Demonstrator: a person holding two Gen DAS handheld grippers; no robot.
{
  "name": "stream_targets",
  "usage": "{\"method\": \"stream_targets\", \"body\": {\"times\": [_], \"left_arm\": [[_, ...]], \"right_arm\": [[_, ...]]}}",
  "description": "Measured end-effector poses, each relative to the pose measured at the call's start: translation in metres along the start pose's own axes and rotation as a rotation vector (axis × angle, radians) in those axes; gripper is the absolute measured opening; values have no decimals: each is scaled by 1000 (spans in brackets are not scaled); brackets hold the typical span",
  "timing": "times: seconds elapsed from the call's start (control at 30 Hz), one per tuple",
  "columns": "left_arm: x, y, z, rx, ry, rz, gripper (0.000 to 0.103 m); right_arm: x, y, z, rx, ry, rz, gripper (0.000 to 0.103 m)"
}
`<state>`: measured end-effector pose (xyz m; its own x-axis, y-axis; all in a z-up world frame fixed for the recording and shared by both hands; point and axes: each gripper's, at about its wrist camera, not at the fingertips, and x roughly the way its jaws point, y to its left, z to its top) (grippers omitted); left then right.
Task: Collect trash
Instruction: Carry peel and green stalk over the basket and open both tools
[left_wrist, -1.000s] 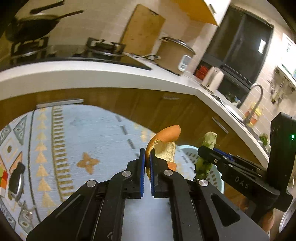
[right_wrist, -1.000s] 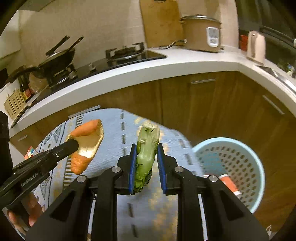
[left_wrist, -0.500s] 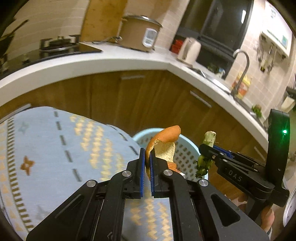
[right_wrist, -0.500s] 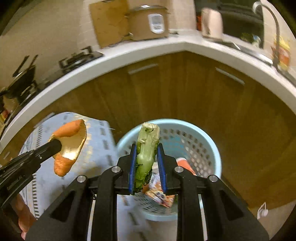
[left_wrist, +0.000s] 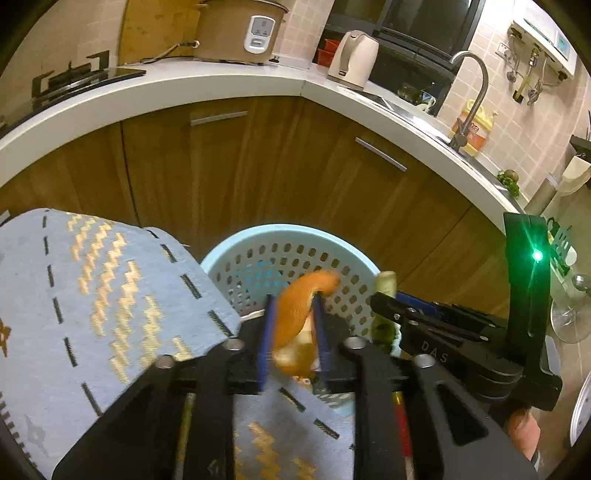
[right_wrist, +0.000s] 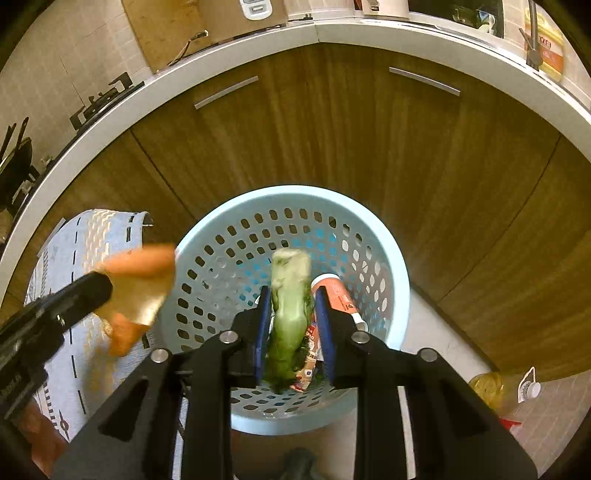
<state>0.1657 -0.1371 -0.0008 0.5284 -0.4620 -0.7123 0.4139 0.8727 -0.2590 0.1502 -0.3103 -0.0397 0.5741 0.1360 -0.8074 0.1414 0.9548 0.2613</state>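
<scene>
A light blue perforated basket (left_wrist: 229, 254) (right_wrist: 400, 280) stands on the floor against the wooden corner cabinets. My left gripper (left_wrist: 293, 332) has its jaws apart; a blurred orange peel (left_wrist: 299, 314) sits loose between them above the basket's near rim, and it also shows in the right wrist view (right_wrist: 136, 291). My right gripper (right_wrist: 291, 325) is over the basket with its jaws apart; a green vegetable stalk (right_wrist: 290, 306) (left_wrist: 384, 306) stands between them, touching the left pad only. A red and white package (right_wrist: 336, 295) lies in the basket.
A blue rug with yellow zigzags (left_wrist: 92, 295) (right_wrist: 92, 236) lies left of the basket. Wooden cabinet doors (left_wrist: 258, 166) and a white countertop (left_wrist: 184, 88) curve behind it. A bottle (right_wrist: 487, 387) lies on the floor at the right.
Both grippers moved from over the rug to above the basket. Both sets of jaws have widened, and the peel and the stalk now sit loose between them.
</scene>
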Motion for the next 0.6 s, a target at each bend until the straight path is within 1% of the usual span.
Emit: {"method": "stream_targets", "body": {"times": [0.03,0.07,0.1,0.23,0.27,0.37,0.43,0.5,0.6], "left_arm": [[-1,-2,0,2,-7,3,35],[-3,-3,1,6,-18,8,44],[-7,-3,1,7,-34,12,48],[-20,-1,0,6,-60,22,48],[-24,0,-1,4,-69,25,50],[-39,1,-6,-1,-105,33,61],[-53,1,-10,2,-138,48,65],[-67,0,-15,3,-168,61,72],[-89,1,-26,-11,-231,93,81]], "right_arm": [[-2,-1,1,0,-9,3,32],[-5,-2,1,0,-21,3,41],[-8,-2,1,0,-32,3,45],[-19,1,-2,-22,-65,-10,46],[-22,2,-3,-24,-74,-7,46],[-40,8,-9,-38,-113,16,46],[-50,13,-13,-52,-138,16,46],[-61,18,-16,-57,-159,21,46],[-76,23,-22,-66,-189,30,50]]}}
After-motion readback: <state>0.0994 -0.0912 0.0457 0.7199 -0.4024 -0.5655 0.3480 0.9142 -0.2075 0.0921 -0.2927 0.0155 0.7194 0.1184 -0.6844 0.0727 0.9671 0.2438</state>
